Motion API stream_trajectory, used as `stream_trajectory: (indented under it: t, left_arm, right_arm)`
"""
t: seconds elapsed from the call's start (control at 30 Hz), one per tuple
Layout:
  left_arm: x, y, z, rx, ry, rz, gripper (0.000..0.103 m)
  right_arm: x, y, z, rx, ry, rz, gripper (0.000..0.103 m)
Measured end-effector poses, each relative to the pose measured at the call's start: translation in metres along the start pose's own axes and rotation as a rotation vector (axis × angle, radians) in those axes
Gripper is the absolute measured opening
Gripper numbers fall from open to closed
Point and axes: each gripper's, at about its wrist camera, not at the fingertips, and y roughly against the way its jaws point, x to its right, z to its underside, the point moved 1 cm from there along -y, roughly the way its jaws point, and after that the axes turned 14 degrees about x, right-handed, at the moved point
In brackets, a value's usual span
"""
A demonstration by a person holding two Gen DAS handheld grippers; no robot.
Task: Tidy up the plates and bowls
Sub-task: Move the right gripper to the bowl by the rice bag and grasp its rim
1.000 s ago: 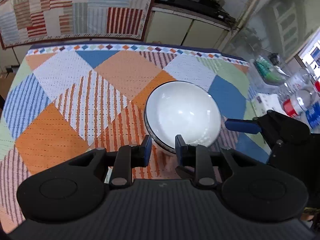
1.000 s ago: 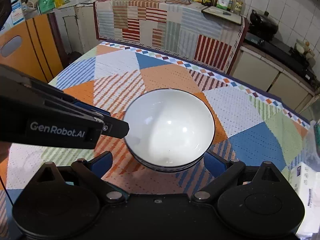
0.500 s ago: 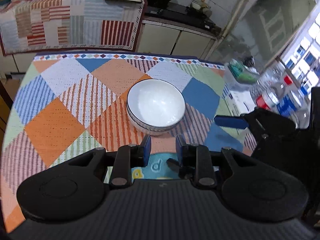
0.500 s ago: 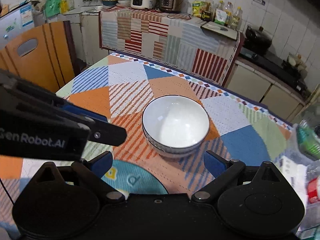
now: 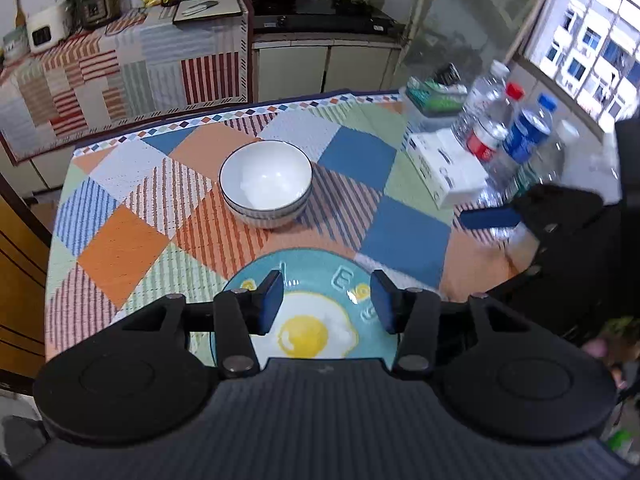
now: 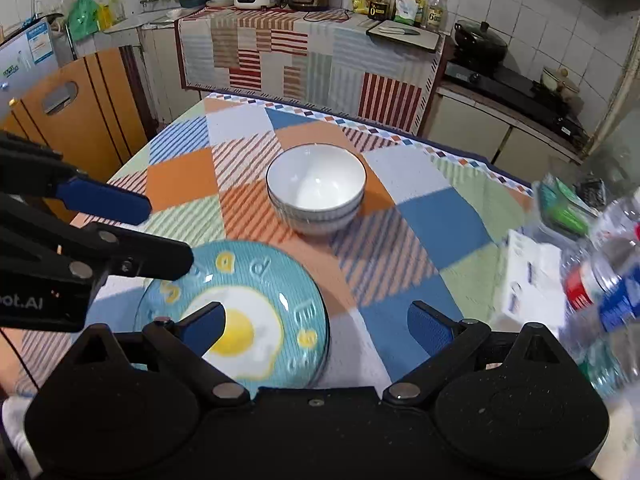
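Note:
Two stacked white bowls (image 5: 265,184) with dark rims sit in the middle of the patchwork tablecloth; they also show in the right wrist view (image 6: 316,187). A blue plate with a fried-egg design (image 5: 316,320) lies at the near edge, also seen in the right wrist view (image 6: 240,312). My left gripper (image 5: 326,300) is open and empty above the plate. My right gripper (image 6: 316,324) is open and empty, near the plate's right rim, well back from the bowls.
Several water bottles (image 5: 508,128), a white box (image 5: 444,164) and a green-filled container (image 5: 432,96) crowd the table's right side. A wooden chair (image 6: 72,112) stands at the left. Counters with appliances line the far wall.
Both grippers have pulled back and up from the bowls, which stay on the table. My left gripper has opened wider. The blue plate has come into view.

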Motion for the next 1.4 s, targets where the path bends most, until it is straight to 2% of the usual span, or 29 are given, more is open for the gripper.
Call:
stream_trajectory:
  t: [0.2,0.33,0.6,0.73,0.9,1.1,1.2,1.4]
  left_arm:
    - [0.022,0.02,0.012,-0.031,-0.064,0.016,0.058]
    - [0.036,0.033,0.025,0.002,-0.137,-0.016,0.064]
    - [0.051,0.038,0.05,-0.068,-0.137,0.005,0.071]
    - [0.061,0.032,0.062,-0.121,-0.132,0.022,0.075]
    - [0.078,0.025,0.073,-0.143,-0.178,0.038,0.088]
    - [0.095,-0.001,0.081,-0.216,-0.175,0.087,0.089]
    - [0.1,-0.019,0.085,-0.262,-0.172,0.116,0.093]
    - [0.106,-0.052,0.087,-0.32,-0.143,0.132,0.093]
  right_arm:
    - [0.006,0.038,0.013,-0.037,-0.018,-0.036,0.099]
    - [0.007,0.061,0.025,-0.072,0.025,-0.024,0.099]
    - [0.017,0.093,0.049,-0.107,0.06,-0.022,0.099]
    - [0.019,0.099,0.068,-0.132,0.056,-0.035,0.099]
    - [0.025,0.099,0.09,-0.17,0.028,-0.032,0.099]
    - [0.035,0.09,0.121,-0.224,-0.018,-0.058,0.099]
    - [0.033,0.087,0.136,-0.202,0.008,-0.085,0.099]
    - [0.033,0.082,0.158,-0.154,0.069,-0.074,0.1]
